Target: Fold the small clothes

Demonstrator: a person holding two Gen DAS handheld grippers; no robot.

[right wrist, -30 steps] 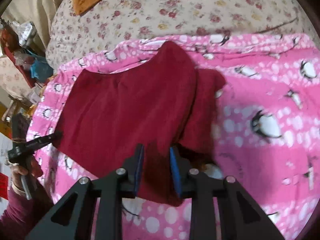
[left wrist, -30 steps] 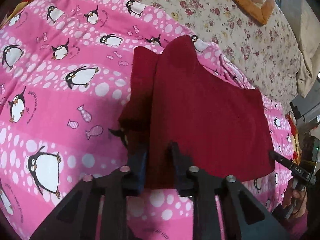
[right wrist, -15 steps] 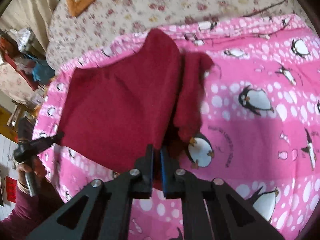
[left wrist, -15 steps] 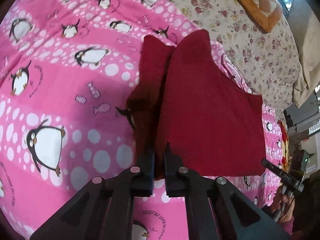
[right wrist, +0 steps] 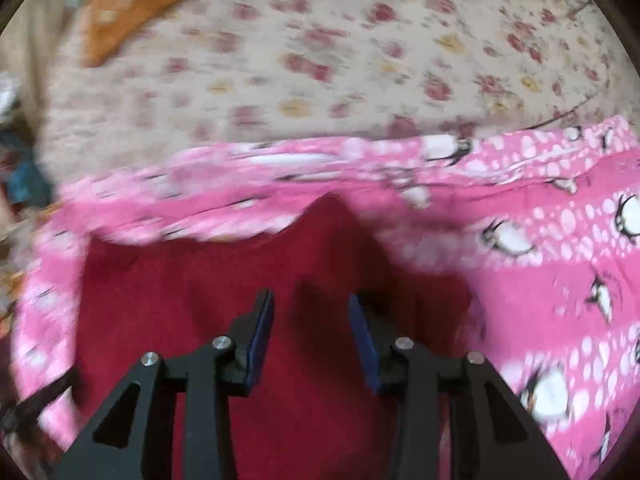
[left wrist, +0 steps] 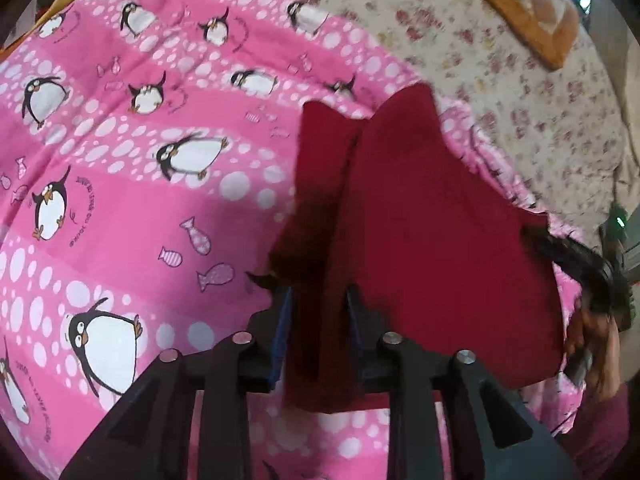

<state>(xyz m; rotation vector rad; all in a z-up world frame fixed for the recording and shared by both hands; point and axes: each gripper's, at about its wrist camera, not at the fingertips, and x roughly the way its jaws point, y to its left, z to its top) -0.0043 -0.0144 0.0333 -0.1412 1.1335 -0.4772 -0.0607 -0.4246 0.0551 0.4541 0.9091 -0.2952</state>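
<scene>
A dark red garment (left wrist: 432,240) lies on a pink penguin-print blanket (left wrist: 120,200), folded over on itself, with a narrower strip showing on its left side. My left gripper (left wrist: 318,300) stands open, its jaws either side of the garment's near left edge, with cloth lying between them. My right gripper (right wrist: 311,312) is open and empty, just above the red garment (right wrist: 200,300). The right gripper also shows blurred in the left wrist view (left wrist: 560,252) at the garment's right corner. The right wrist view is motion-blurred.
A cream floral bedcover (left wrist: 500,60) lies beyond the blanket, with an orange quilted pillow (left wrist: 532,4) on it. The floral cover (right wrist: 320,60) fills the far half of the right wrist view. Clutter shows at the left edge there (right wrist: 20,168).
Both grippers were shut on the garment's near edge half a second ago; both have opened. The right gripper has moved forward over the garment. The cloth has dropped onto the blanket.
</scene>
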